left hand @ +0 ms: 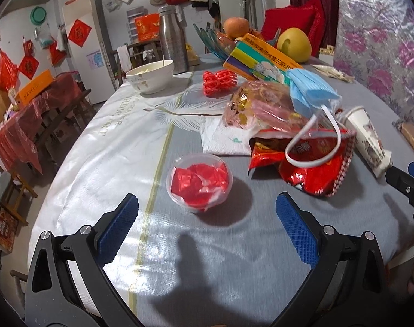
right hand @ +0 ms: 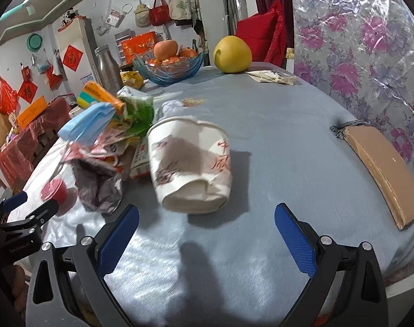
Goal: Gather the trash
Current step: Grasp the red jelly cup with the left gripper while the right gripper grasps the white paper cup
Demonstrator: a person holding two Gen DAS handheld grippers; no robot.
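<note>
A clear plastic cup with crumpled red wrappers (left hand: 199,184) stands on the table just ahead of my open, empty left gripper (left hand: 207,207). A crushed white paper cup (right hand: 190,167) lies on its side just ahead of my open, empty right gripper (right hand: 207,215); it also shows in the left wrist view (left hand: 366,140). Between them is a pile of trash: a red snack bag (left hand: 302,163), a blue face mask (left hand: 311,92), a clear bag of wrappers (left hand: 258,103) and a white napkin (left hand: 223,139). The right gripper (left hand: 405,182) shows at the left view's right edge.
A white bowl (left hand: 149,76), a steel flask (left hand: 173,41), a red woven object (left hand: 219,81), a colourful box (left hand: 261,57), a fruit bowl (right hand: 167,68) and a yellow pomelo (right hand: 232,54) stand farther back. A brown wallet-like case (right hand: 384,174) lies right. Chairs flank the table's left edge.
</note>
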